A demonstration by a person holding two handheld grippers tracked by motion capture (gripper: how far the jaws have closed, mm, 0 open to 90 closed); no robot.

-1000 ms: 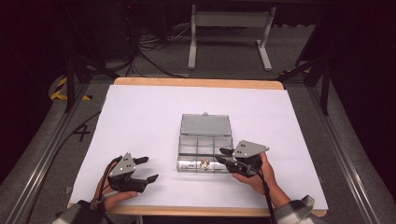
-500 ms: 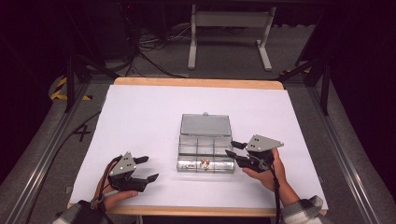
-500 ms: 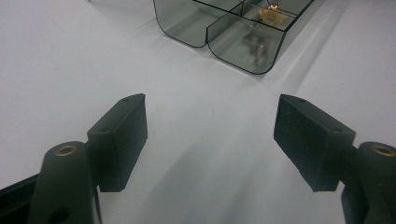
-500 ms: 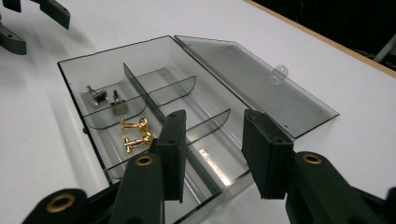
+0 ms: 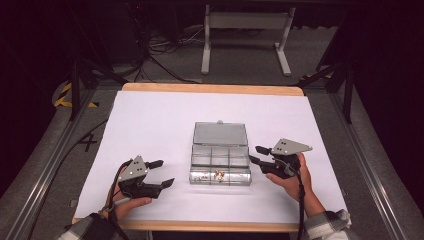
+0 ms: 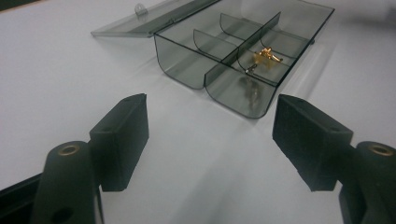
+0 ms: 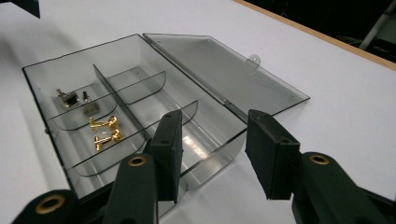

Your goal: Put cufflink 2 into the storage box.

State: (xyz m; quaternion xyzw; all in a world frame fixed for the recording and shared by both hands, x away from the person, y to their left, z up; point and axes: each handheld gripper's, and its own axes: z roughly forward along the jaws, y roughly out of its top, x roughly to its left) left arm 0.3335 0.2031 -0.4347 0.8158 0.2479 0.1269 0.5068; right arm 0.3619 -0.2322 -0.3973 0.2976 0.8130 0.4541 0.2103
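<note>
Box (image 5: 220, 161): lid flat behind it, exposing gold cufflinks (image 7: 105, 131).
Right tongs (image 5: 256, 154): agape, empty, beside box.
Left tongs (image 5: 163, 173): agape, empty, apart.

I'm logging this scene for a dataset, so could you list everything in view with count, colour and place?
Compartment box: one, clear smoky grey, open, at the middle of the near half of the table, its lid laid flat behind it.
Gold cufflinks: two, gold, in the middle compartment of the near row.
Small silver pieces: a few, silver-dark, exact count unclear, in the near-row compartment toward the person's left.
Table: one, white top with a wooden edge.
Metal stand: one, grey, on the floor beyond the table.
Cables: several, black, on the floor beyond the table.
Left gripper: black, open, left of the box.
Right gripper: black, open, at the box's right end.
</note>
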